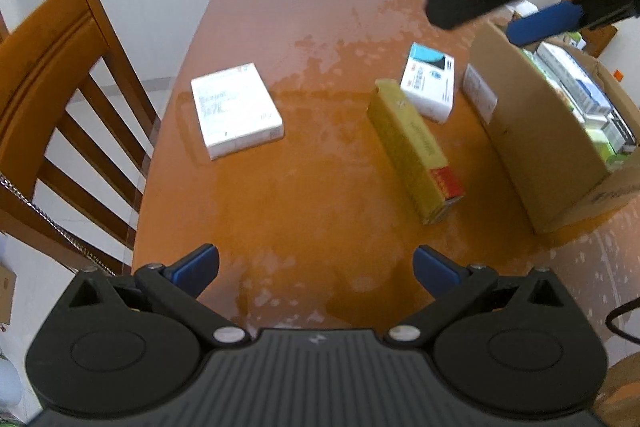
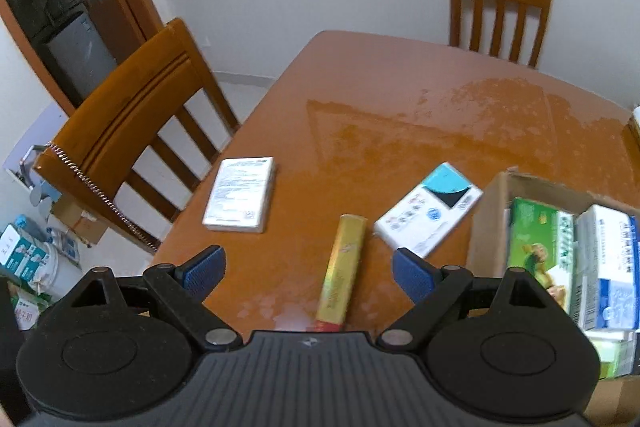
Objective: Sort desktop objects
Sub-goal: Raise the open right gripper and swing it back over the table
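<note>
Gold box [image 2: 343,269] lies on the table below the spread, empty right claw [image 2: 308,273].

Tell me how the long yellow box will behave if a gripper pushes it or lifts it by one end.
The yellow box lies flat on the table, so it probably slides rather than rolls or tips. It is long and narrow, so a push near one end would likely swing it round. It looks like thin carton: probably stiff enough, though lifted by one end it may droop.
</note>
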Tool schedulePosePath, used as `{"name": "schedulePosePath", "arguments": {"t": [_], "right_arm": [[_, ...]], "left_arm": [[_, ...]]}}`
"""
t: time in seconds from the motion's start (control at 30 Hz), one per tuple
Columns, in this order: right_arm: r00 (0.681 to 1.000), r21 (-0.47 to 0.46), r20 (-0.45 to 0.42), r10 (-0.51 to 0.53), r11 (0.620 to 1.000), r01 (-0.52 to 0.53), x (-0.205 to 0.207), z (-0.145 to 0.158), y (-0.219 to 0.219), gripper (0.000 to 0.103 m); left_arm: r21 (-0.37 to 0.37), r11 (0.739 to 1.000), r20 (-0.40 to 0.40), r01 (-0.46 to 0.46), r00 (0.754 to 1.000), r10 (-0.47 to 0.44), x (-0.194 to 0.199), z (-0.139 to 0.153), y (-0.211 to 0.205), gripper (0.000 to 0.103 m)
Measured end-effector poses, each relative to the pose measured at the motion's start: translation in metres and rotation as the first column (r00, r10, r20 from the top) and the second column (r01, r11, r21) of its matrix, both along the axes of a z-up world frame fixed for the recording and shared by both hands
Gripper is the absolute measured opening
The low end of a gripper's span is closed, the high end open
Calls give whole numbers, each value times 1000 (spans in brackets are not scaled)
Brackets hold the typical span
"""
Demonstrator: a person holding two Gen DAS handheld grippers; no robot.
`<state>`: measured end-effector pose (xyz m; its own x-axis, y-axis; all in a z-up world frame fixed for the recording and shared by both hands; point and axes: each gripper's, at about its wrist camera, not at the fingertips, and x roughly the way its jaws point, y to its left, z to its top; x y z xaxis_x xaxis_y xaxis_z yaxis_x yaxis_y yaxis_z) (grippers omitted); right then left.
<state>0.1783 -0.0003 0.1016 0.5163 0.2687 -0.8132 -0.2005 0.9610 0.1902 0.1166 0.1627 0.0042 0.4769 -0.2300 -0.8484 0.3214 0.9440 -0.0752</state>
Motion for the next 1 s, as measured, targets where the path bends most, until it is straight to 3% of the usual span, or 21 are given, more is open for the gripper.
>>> {"name": "schedulePosePath", "arguments": {"t": [0.13, 0.57, 0.77, 1.0], "right_arm": [[1000, 18, -16, 24, 1000, -24, -4, -8, 20, 94], [996, -2, -85, 17, 1000, -17, 12, -29, 32, 94], [997, -39, -78, 9, 999, -12, 39, -28, 34, 94], [992, -35, -94, 87, 995, -91, 84, -41, 67, 94]], "left_arm": [[33, 999, -31, 40, 999, -39, 1, -7, 2, 103], [-21, 994, -24, 104, 994, -104, 4, -10, -3, 103], [-52, 994, -8, 95, 995, -95, 5, -11, 4, 103], [-92, 990, 47, 104, 994, -100, 3, -7, 17, 103]]}}
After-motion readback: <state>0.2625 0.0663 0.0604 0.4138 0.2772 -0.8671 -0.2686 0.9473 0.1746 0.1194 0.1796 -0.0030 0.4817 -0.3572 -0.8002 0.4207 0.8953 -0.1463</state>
